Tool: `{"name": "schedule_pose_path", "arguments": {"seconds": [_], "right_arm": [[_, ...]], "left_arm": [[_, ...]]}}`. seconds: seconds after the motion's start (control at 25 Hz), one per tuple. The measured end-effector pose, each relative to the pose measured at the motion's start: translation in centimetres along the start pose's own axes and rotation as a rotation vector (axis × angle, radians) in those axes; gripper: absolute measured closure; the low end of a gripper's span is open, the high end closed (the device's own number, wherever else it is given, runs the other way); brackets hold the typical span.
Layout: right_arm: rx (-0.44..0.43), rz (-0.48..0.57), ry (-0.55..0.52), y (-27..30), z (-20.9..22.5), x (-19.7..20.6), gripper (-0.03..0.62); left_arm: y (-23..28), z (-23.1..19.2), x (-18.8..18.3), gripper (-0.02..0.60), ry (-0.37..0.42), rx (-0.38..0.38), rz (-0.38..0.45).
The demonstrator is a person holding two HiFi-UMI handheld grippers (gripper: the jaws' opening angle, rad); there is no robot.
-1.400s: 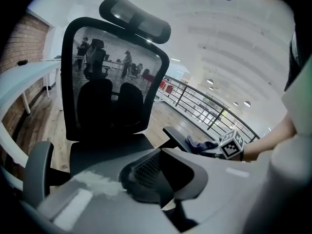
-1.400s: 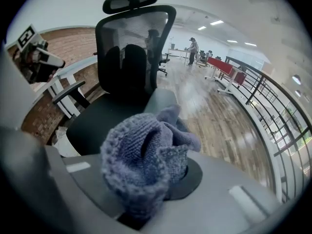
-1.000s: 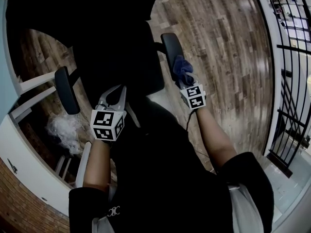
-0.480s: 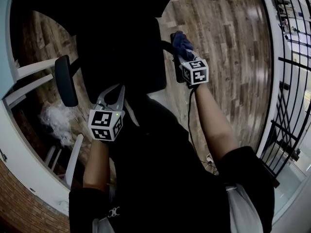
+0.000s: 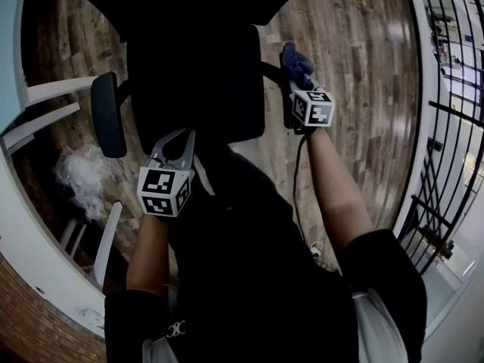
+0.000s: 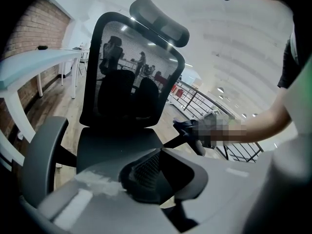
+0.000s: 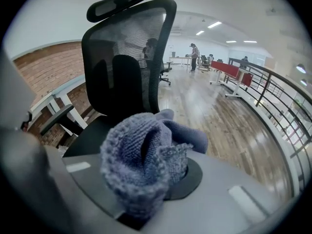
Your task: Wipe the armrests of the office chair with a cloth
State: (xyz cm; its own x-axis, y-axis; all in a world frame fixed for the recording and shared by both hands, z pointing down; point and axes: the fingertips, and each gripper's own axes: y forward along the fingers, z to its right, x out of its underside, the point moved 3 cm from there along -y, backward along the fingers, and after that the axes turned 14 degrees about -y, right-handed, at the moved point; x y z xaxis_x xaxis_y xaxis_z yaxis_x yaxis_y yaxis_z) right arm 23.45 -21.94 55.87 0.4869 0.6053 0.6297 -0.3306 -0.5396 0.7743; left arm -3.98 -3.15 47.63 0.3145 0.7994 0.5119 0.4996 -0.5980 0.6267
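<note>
Since the earlier frame the right gripper (image 5: 294, 79) has travelled forward along the right armrest (image 5: 274, 72) and now stands near its far end, while the left gripper (image 5: 181, 138) has almost kept its place. Nearest to the camera are the dark sleeves and the two bare forearms of the person, stretched out toward the office chair (image 5: 198, 82). The left gripper hangs over the front edge of the seat, touching nothing; in its own view the jaws are brought together and nothing is between them. The right gripper is further out, and its jaws are closed firmly on the blue cloth (image 5: 296, 59), which is bunched up and stands out in front of the tips. The cloth lies against the top of the right armrest, near its far end. On the other side of the seat, the left armrest (image 5: 108, 124) is free, with no cloth and no gripper on it. Behind the seat rise the mesh backrest (image 7: 127, 57) and the headrest (image 7: 117, 1). Under the chair is a wooden floor (image 5: 355, 89). Beyond it a white desk (image 5: 47, 91) stands to the left and a black railing (image 5: 448, 127) runs on the right.
</note>
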Motion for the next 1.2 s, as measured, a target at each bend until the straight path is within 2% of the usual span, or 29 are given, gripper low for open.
{"name": "schedule_pose_path", "arguments": {"seconds": [0.24,0.48,0.64,0.72,0.84,0.96,1.2], "right_arm": [[0.126,-0.007,0.064,-3.7,-1.9,4.8,0.548],[0.185,-0.128,0.089,-8.5,-6.6,11.3,0.548],[0.192,-0.187,0.209,-9.0,-10.5,13.8,0.548],[0.220,-0.160,0.291,-8.2,-12.2,13.7,0.548],[0.267,-0.073,0.355,-6.2,-13.8,11.7,0.548],[0.351,0.010,0.429,-3.9,-14.2,9.4,0.548],[0.577,0.235,0.754,0.5,-11.1,7.5,0.548]], "left_arm": [[-0.7,-1.7,-0.3,0.575,0.031,0.047,-0.028],[-1.4,-1.7,-0.3,0.575,0.118,0.152,-0.095],[-1.8,-2.5,0.0,0.575,0.157,0.190,-0.153],[-1.9,-3.3,-0.3,0.575,0.163,0.200,-0.168],[-2.0,-4.4,-0.8,0.575,0.183,0.208,-0.183],[-2.1,-5.5,-0.8,0.575,0.213,0.216,-0.212],[-1.3,-7.1,-1.5,0.575,0.240,0.232,-0.230]]}}
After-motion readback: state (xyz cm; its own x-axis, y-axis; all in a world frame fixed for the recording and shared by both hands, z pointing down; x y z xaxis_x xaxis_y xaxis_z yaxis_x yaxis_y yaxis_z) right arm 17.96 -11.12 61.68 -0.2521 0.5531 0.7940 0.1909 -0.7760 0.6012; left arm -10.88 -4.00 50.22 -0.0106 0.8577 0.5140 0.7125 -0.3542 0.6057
